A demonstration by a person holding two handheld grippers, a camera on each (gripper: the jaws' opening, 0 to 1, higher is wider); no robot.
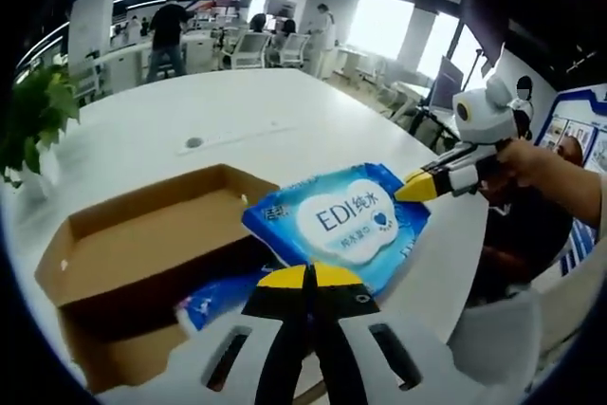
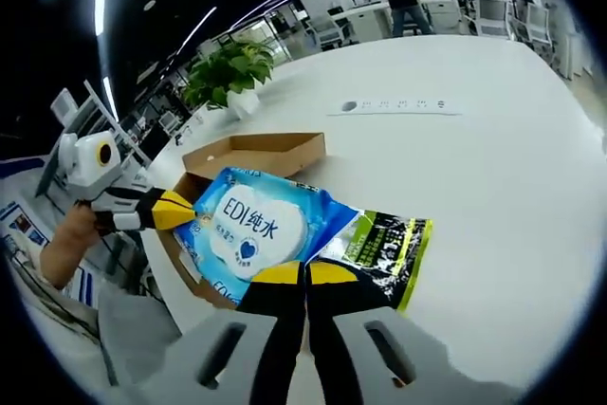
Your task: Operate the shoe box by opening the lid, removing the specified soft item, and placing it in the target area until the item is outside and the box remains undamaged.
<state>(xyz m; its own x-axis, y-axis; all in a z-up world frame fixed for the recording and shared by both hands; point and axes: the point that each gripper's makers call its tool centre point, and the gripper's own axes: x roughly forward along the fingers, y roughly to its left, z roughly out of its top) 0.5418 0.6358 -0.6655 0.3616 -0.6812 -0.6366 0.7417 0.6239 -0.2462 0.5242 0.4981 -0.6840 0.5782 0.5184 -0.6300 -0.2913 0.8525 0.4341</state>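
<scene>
The white table (image 1: 285, 111) carries the open brown shoe box (image 1: 142, 244), lid already off or folded back, and a potted plant (image 2: 228, 68) stands near the table's far edge. Above the box rim hangs the blue wipes pack (image 1: 337, 220), the soft item, held between 2 grippers: the left gripper (image 1: 310, 277) has its yellow-tipped jaws pressed together on 1 edge of the pack, and the right gripper (image 1: 417, 187) meets the opposite edge; in the right gripper view its jaws look closed on that edge as well (image 2: 305, 274). The pack's long axis runs roughly from one gripper to the other, its printed face tilted up, and it lies over the box's corner and partly over bare table. A green and black packet (image 2: 389, 244) lies on the table just beside it, and a second blue item (image 1: 213, 301) sits inside the box. The main risk, as I judge it, is that 2 clenched grips pulling apart could stretch or tear the thin wrapper; if 1 lets go early, the pack could swing down, strike the cardboard wall and dent it, or drop back into the box.
</scene>
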